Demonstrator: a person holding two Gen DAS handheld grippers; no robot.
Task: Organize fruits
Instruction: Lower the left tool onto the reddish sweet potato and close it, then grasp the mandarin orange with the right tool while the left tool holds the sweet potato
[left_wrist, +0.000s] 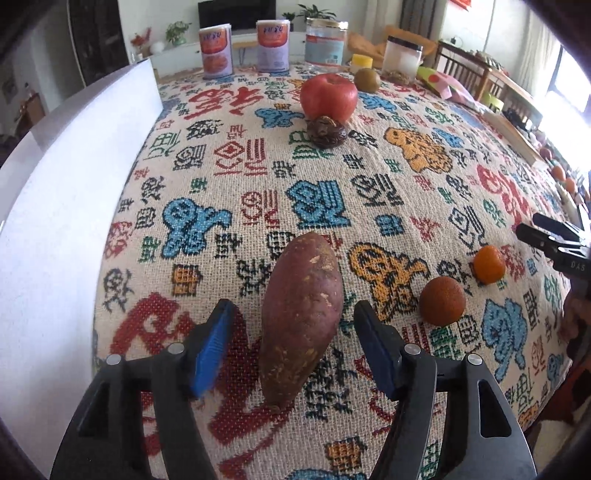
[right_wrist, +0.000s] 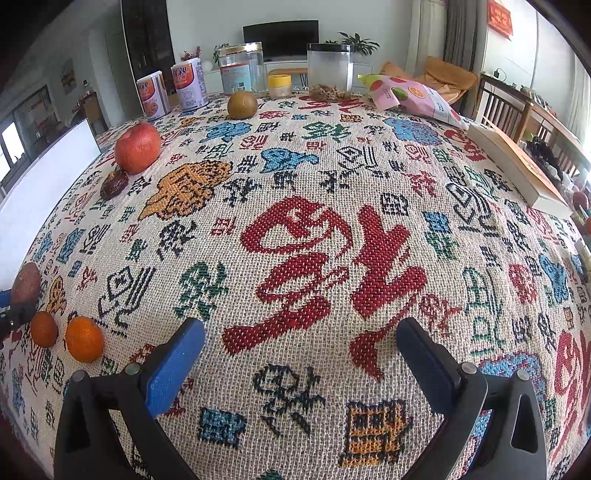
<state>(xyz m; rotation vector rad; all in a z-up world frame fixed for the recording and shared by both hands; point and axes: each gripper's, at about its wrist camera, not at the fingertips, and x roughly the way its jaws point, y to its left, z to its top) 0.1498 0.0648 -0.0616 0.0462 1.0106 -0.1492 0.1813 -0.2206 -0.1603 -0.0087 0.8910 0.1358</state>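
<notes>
left gripper (left_wrist: 293, 341): tilted down, jaws apart, pads touch nothing | right gripper (right_wrist: 301, 363): tilted down, jaws wide apart, nothing between them

Tablecloth (right_wrist: 369, 155): beige weave patterned with red, blue, green, black and orange characters. Sweet potato (left_wrist: 301, 317): purplish-brown, pale flecks. Apple (left_wrist: 328, 96): red. Two tangerines (left_wrist: 442, 301) (left_wrist: 488, 264): orange. Date (left_wrist: 327, 132): dark brown. Gripper pads (left_wrist: 212, 350): blue

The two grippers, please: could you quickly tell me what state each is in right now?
Left gripper: open, its pads clear of the sweet potato lying between them.
Right gripper: open, nothing between its fingers, only tablecloth below.
</notes>
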